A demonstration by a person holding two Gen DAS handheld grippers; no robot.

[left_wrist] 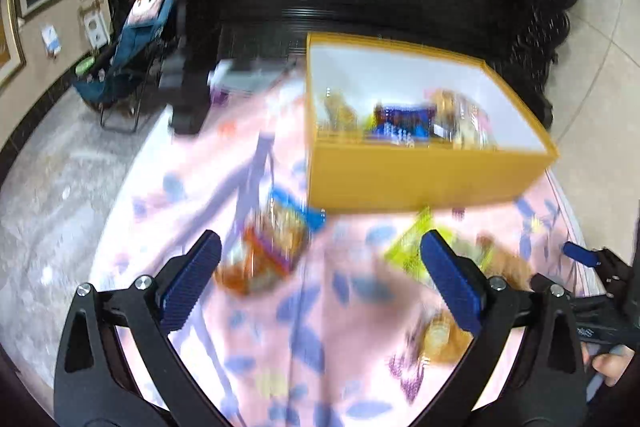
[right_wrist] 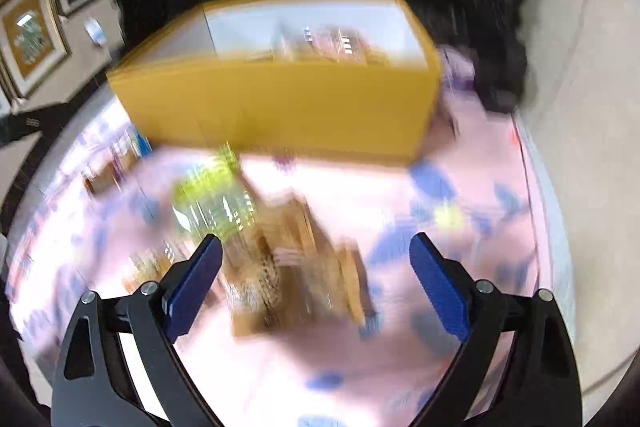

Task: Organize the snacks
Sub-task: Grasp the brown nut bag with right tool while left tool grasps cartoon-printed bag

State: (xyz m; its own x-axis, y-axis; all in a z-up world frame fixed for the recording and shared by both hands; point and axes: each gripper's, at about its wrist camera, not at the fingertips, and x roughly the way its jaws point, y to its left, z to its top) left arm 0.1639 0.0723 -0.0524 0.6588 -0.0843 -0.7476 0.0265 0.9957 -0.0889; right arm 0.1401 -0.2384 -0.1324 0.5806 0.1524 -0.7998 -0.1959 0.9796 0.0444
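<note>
Both grippers, left [left_wrist: 320, 267] and right [right_wrist: 316, 267], hung empty with jaws spread; next likely grasping loose snack packets [right_wrist: 280, 259] for the yellow box [left_wrist: 420, 175].

- The box [left_wrist: 420, 175] is mustard yellow outside and white inside.
- The cloth [left_wrist: 320, 327] is pale pink with blue-violet leaf shapes.
- At the box's 7 o'clock lies an orange, purple and blue snack packet [left_wrist: 268, 247].
- A lime-green packet [right_wrist: 212, 199] lies beside a brown packet [right_wrist: 296, 259].
- Gripper pads [left_wrist: 192, 283] are dark blue on black arms.

Blurred snack packets [left_wrist: 266, 251] lie on the cloth beside the part-filled yellow box [left_wrist: 420, 175].
</note>
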